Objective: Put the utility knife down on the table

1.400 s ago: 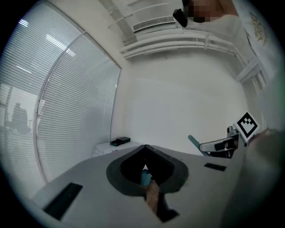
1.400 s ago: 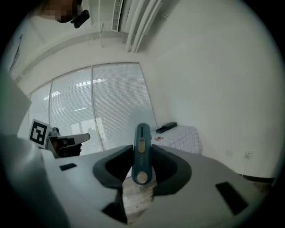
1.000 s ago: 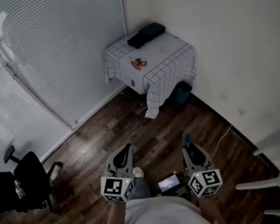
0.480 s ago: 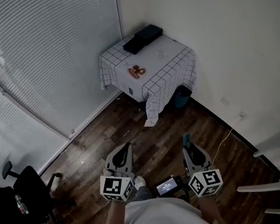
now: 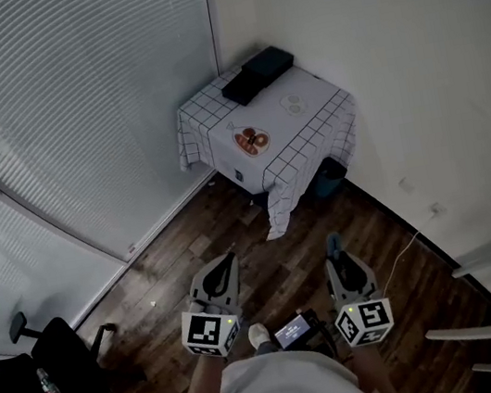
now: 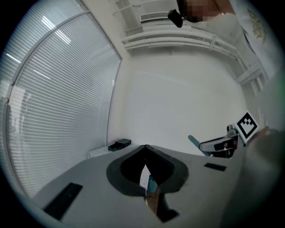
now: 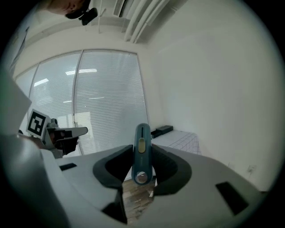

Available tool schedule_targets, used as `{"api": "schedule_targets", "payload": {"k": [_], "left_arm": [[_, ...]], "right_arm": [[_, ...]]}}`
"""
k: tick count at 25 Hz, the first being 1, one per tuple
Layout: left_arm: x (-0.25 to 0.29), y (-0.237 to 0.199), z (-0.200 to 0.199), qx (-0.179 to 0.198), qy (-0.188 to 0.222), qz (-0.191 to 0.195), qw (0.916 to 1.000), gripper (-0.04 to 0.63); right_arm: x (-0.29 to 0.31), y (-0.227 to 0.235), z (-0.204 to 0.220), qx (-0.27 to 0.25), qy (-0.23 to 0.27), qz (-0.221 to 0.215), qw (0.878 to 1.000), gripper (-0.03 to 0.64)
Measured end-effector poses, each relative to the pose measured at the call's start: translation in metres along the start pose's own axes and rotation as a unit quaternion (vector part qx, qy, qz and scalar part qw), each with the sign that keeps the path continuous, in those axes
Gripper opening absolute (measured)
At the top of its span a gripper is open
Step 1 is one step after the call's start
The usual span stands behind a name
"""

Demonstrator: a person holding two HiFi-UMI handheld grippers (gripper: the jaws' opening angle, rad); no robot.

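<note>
Pinching the utility knife (image 7: 141, 151) between the pads of the right gripper (image 7: 141, 168), with the jaws set fairly wide yet bearing on the sides of the blue handle, slider face turned toward the camera and the hole end sitting back at the jaw roots. Holding it lengthwise along the jaws, probably so as to lead with the tip toward the table (image 5: 312, 118) and to let the handle drop flat there once the pads part. Showing in the head view only as a blue stub just past the fingertips, well short of the table and above the wooden floor (image 5: 231, 222).

Carrying the left gripper (image 5: 227, 262) beside the right one, just as far from the table, with the jaws meeting at the tips and nothing between them; likely riding along idle, not needed for the set-down. Aiming both roughly at the table in the corner, so judging this as the approach, with the putting-down not yet begun.

Noting a checked cloth (image 5: 290, 173) draped over the table, two black boxes (image 5: 257, 74) at the table's far edge by the blinds (image 5: 69, 100), and a small plate (image 5: 252, 140) with something orange toward the table's near corner, leaving bare cloth on the table's wall side as a likely landing spot
</note>
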State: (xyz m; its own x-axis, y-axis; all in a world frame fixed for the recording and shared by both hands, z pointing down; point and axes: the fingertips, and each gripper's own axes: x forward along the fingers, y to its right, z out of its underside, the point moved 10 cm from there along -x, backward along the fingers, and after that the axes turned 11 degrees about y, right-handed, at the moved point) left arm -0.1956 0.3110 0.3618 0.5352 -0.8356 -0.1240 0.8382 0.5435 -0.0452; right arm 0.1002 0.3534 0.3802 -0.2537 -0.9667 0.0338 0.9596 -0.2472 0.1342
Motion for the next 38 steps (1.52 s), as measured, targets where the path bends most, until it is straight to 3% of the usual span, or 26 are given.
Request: {"api": "schedule_targets", "payload": {"k": [3, 14, 26, 38], "left_arm": [[0.010, -0.013, 0.005, 0.022, -0.009, 0.009, 0.9997, 0.008], [0.045, -0.047, 0.019, -0.008, -0.021, -0.006, 0.9997, 0.008], [0.126, -0.072, 0.009, 0.000, -0.030, -0.019, 0.9994, 0.008], [0.205, -0.081, 0.021, 0.006, -0.040, -0.022, 0.9989, 0.008]], "right_arm": [[0.014, 0.002, -0.003, -0.007, 0.003, 0.010, 1.000, 0.137], [0.065, 0.010, 0.001, 0.009, -0.004, 0.007, 1.000, 0.137], [0.158, 0.058, -0.020, 0.011, -0.004, -0.014, 1.000, 0.137], [0.205, 0.105, -0.019, 0.010, -0.024, -0.019, 0.999, 0.137]]}}
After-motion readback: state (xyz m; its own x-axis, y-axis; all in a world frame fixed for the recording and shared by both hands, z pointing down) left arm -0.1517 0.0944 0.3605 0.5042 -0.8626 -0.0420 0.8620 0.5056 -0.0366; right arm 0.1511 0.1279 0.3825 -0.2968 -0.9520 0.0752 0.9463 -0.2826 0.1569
